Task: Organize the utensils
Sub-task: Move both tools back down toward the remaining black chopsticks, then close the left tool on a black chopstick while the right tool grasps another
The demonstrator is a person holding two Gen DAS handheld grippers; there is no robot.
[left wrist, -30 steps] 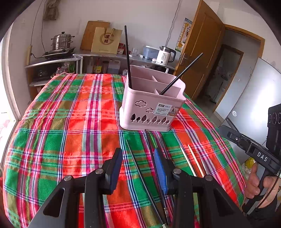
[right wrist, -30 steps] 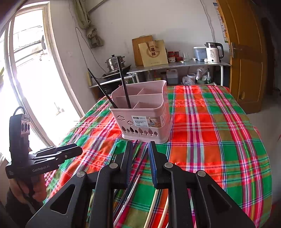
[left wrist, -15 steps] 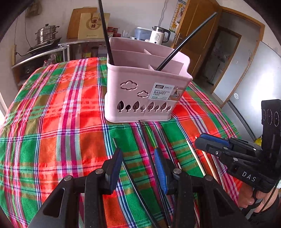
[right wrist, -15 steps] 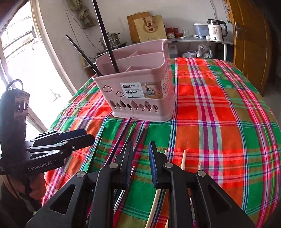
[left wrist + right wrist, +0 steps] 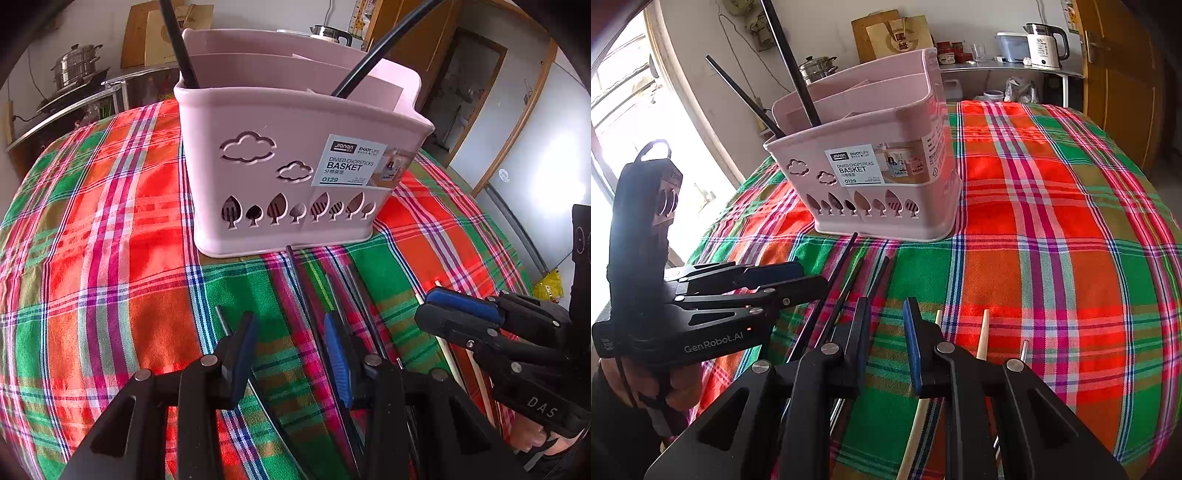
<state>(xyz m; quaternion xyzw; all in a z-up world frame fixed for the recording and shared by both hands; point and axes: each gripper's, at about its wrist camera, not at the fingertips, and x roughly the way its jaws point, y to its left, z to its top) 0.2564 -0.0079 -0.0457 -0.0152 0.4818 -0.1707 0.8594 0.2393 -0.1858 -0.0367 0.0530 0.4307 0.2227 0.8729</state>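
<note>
A pink divided chopstick basket stands on the plaid tablecloth with two black chopsticks leaning in it. Several black chopsticks lie on the cloth in front of it, and pale wooden ones lie to their right. My left gripper is open and empty, low over the black chopsticks. My right gripper is open and empty, between the black and the wooden chopsticks. Each gripper shows in the other's view, the right one and the left one.
The plaid tablecloth covers a round table whose edge falls away on the right. Behind it a metal shelf holds a steamer pot, a kettle and jars. A wooden door is at the far right.
Both grippers have moved forward and down toward the chopsticks in front of the basket, which looms larger. The right gripper has come close beside the left. Both stay open.
</note>
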